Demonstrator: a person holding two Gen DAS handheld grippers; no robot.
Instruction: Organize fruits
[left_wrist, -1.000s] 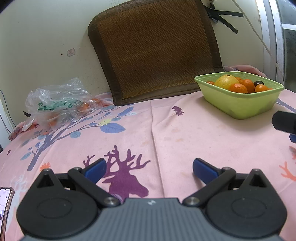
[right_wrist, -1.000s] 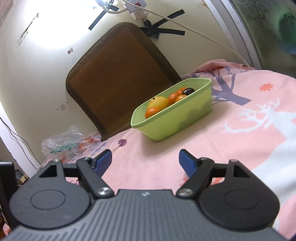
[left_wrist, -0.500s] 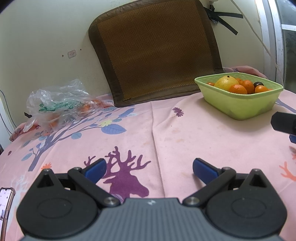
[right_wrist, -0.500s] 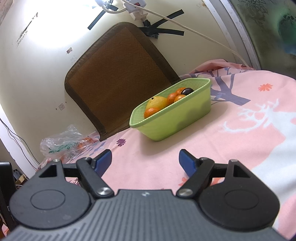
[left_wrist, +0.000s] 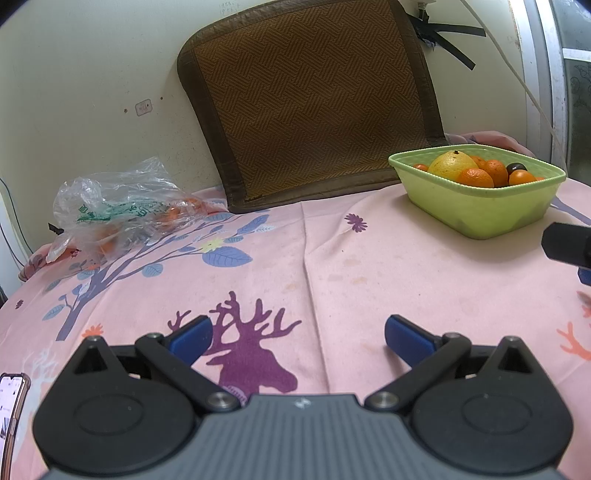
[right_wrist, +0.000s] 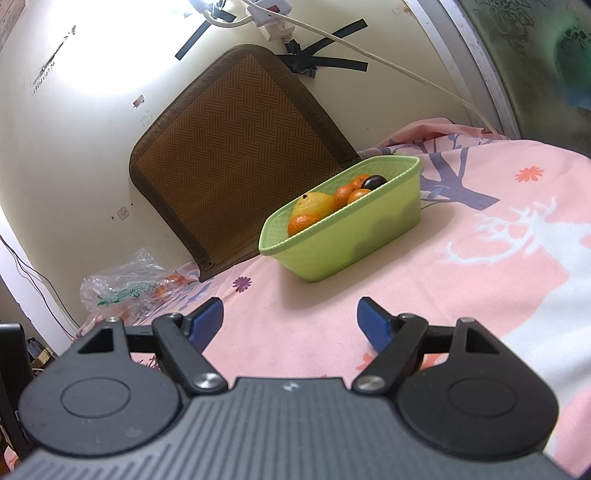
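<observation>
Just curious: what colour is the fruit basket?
Light green basket, clearest in the right wrist view.

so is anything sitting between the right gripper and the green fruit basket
Nothing visible does. In the right wrist view, only bare pink tablecloth lies between the open right gripper and the green basket. The plastic bag sits off to the left by the wall, out of that path.

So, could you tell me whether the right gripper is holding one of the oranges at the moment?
No, the right gripper is open with nothing between its fingers, and the oranges sit in the green basket.
</observation>
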